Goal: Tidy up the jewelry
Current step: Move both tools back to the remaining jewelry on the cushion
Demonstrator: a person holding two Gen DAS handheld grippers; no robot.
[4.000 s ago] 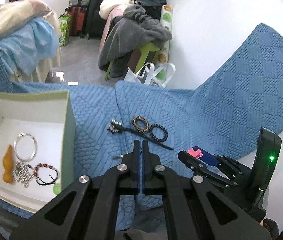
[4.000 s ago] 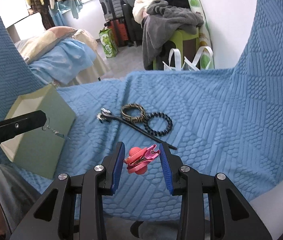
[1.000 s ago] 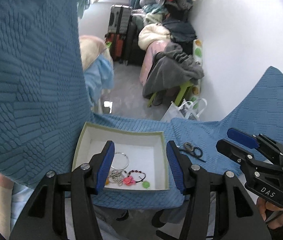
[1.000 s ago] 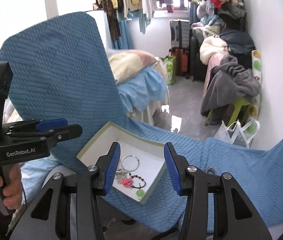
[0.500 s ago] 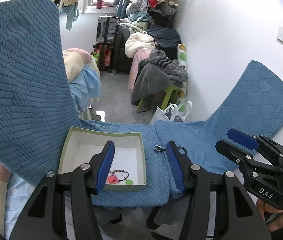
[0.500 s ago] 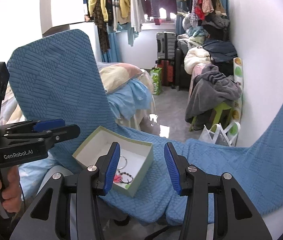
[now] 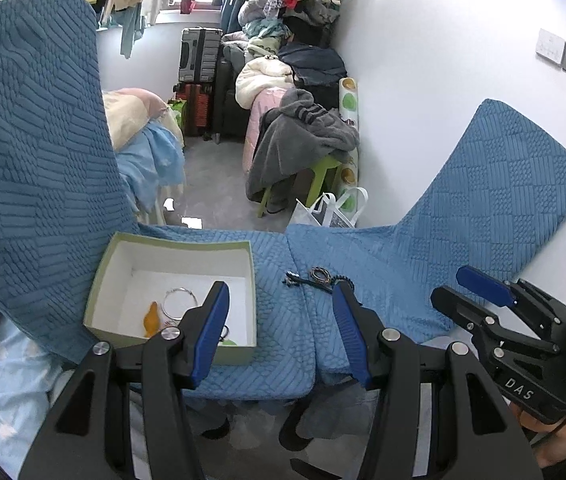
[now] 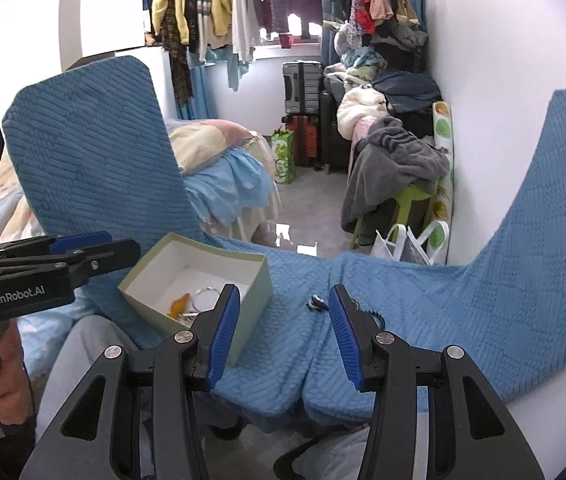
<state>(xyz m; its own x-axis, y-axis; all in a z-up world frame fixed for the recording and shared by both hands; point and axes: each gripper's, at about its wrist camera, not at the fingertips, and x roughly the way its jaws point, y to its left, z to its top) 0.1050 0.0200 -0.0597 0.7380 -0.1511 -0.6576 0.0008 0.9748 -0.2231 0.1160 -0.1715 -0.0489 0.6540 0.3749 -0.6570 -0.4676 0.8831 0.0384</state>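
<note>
Both grippers farther back from box than before

Bright daylit room, strong fisheye warp

Daylight enters through the window behind the hanging clothes, blown out white there; a glare patch shines on the grey floor. White walls are evenly lit and shadows are soft. Both views are sharp, with straight edges bowed and corners vignetted black.

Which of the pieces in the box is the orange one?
The teardrop-shaped piece lying left of the silver ring in the box; it alone is solid orange.
</note>
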